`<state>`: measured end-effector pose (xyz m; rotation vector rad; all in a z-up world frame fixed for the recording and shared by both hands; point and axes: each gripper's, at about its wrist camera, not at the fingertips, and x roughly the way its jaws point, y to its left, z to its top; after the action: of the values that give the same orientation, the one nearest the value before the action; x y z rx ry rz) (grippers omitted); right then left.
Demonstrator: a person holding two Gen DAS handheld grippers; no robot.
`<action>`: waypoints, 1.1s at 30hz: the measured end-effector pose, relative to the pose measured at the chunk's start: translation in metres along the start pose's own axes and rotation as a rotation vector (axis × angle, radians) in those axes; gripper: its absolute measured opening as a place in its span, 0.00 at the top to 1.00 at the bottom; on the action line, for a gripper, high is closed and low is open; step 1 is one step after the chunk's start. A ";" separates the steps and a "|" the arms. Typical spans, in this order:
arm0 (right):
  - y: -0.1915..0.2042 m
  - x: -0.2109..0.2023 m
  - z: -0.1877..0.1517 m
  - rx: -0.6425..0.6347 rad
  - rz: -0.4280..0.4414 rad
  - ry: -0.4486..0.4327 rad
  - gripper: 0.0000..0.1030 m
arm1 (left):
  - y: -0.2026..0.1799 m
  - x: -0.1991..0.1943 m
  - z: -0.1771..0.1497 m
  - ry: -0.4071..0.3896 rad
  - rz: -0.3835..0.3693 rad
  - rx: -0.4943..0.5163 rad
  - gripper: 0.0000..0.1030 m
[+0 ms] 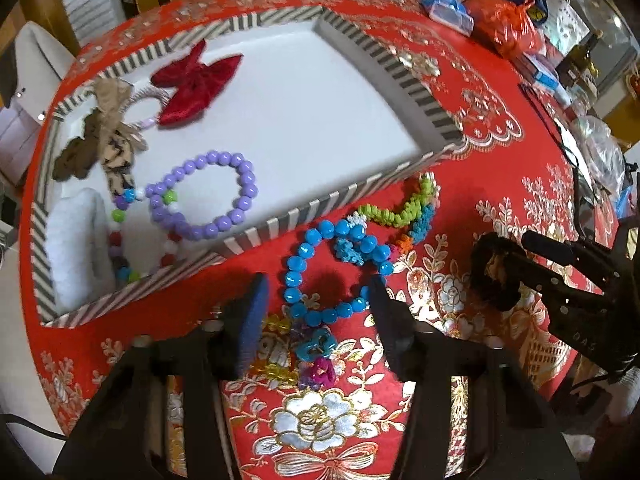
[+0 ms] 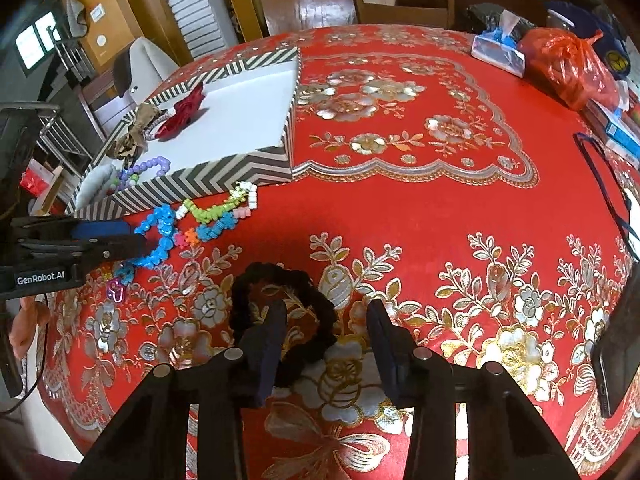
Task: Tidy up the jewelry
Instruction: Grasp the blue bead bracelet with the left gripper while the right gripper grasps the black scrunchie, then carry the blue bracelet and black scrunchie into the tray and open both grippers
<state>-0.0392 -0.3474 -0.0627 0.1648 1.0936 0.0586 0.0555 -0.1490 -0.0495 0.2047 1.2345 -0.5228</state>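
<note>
The left gripper (image 1: 316, 300) is hovering with its jaws spread wide and gripping nothing, bracketing the blue bead bracelet (image 1: 332, 272) on the red embroidered tablecloth (image 1: 480, 184), apparently lining up to pinch it. The right gripper (image 2: 326, 340) is likewise standing released, its left finger poking inside the loop of the black scrunchie (image 2: 280, 320) while the right finger is sitting outside it, so closing would probably catch one side of the band.

The striped box (image 1: 260, 232) is sitting just beside the loose pieces as the likely sorting place; it is already holding a red velvet bow (image 1: 196, 84), a brown patterned bow (image 1: 104, 140), a purple bead bracelet (image 1: 208, 196), a multicoloured bead strand (image 1: 120, 240) and a white cushion (image 1: 76, 244).

A green, blue and white knitted band (image 1: 400, 208) is overlapping the blue bracelet and could be dragging along with it. Small plastic charms (image 1: 312, 356) are lying under the left gripper. An orange plastic bag (image 2: 568, 64), a tissue pack (image 2: 496, 48) and a phone (image 2: 616, 364) are staying well apart from the work.
</note>
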 end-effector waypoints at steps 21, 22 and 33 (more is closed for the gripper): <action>0.007 -0.028 0.008 -0.045 0.019 -0.061 0.94 | 0.005 -0.018 0.004 -0.039 -0.104 -0.048 0.93; 0.007 -0.032 0.010 -0.045 0.023 -0.069 0.94 | 0.004 -0.024 0.005 -0.050 -0.111 -0.050 0.93; 0.017 -0.078 0.046 -0.041 0.066 -0.185 0.94 | 0.004 -0.102 0.025 -0.190 -0.118 -0.034 0.93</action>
<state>-0.0332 -0.3454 0.0292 0.1668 0.9021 0.1227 0.0552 -0.1283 0.0537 0.0525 1.0737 -0.6086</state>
